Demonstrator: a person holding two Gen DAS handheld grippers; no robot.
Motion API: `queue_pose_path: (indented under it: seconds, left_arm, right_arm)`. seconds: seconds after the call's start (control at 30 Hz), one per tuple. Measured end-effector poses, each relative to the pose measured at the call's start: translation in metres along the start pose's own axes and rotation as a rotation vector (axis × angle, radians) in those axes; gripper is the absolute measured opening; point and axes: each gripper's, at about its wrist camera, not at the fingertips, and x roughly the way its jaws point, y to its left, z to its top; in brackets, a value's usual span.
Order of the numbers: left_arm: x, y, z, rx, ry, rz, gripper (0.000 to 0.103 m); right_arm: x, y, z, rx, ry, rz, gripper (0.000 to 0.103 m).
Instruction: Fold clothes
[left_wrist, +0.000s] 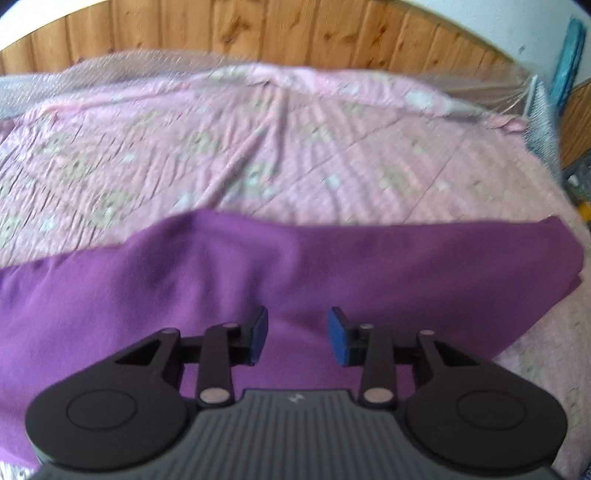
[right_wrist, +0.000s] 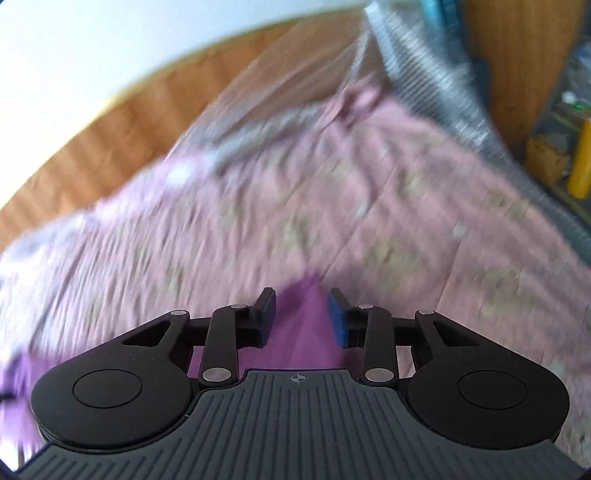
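Left claw (left_wrist: 297, 334) spread above purple cloth (left_wrist: 295, 266) on bed (left_wrist: 295, 147); right claw (right_wrist: 301, 317) spread, pinching nothing. Next: grab edge, fold flat, go slow.

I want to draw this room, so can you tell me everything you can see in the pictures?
purple garment: one, purple, lying on the bed nearest the cameras
bedspread: one, pink with pale patches, covering the bed
headboard: one, brown wood, behind the bed
yellow object: one, yellow, beside the bed, too blurred to name
left tongs: one, black with blue pads, open above the garment
right tongs: one, black with blue pads, open over the garment's corner
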Motion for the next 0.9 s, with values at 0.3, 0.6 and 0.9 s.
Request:
queue_pose_path:
  seconds: [0.3, 0.6, 0.9]
  left_arm:
    - [-0.032, 0.061, -0.028, -0.272, -0.015, 0.072, 0.044]
    - [-0.086, 0.201, -0.082, -0.779, -0.134, 0.187, 0.043]
    - [-0.116, 0.335, -0.107, -1.057, -0.355, 0.276, 0.052]
  right_arm:
    - [-0.002, -0.056, -0.05, 0.463, 0.016, 0.086, 0.041]
    - [0.018, -0.056, -0.046, 0.496, 0.058, 0.106, 0.0]
    - [0.0, -0.07, -0.045, 0.514, 0.071, -0.087, 0.002]
